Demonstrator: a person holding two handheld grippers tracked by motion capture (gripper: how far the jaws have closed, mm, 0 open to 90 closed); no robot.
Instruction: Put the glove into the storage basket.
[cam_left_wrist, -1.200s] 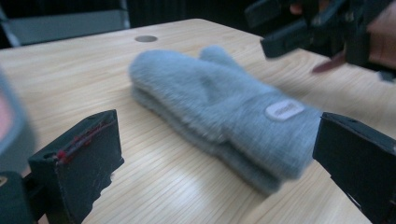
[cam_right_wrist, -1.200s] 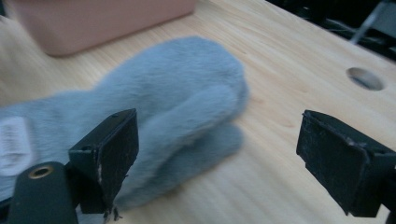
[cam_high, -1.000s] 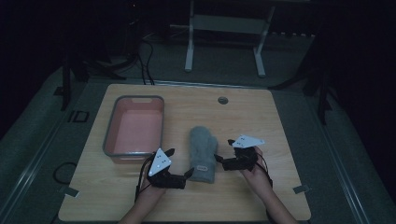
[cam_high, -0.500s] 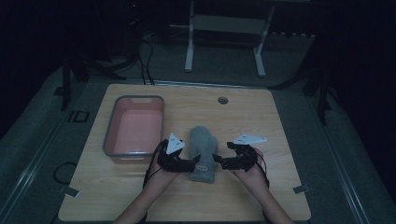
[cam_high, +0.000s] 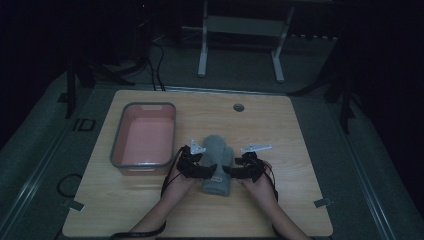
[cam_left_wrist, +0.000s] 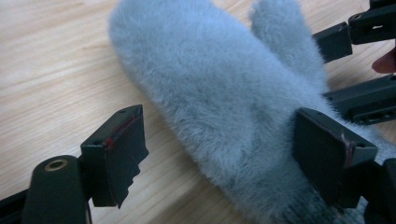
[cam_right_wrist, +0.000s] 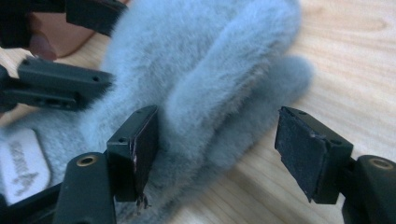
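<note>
Mitten (cam_high: 218, 162): grey, fluffy pile, knit cuff w/ pale label; lies flat on table (cam_high: 300, 150), just right of pink tray (cam_high: 143, 141), thumb on side away from tray.
Your left gripper (cam_high: 210, 172): jaws wide apart, straddling mitten's tray-side edge near cuff, nothing clamped.
Your right gripper (cam_high: 229, 172): jaws spread, one against thumb fur, no grip.

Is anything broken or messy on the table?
Nothing looks broken or spilled. The fuzzy grey mitten lies flat on the table, beside the pink tub. The left gripper and right gripper sit open at its two sides.
</note>
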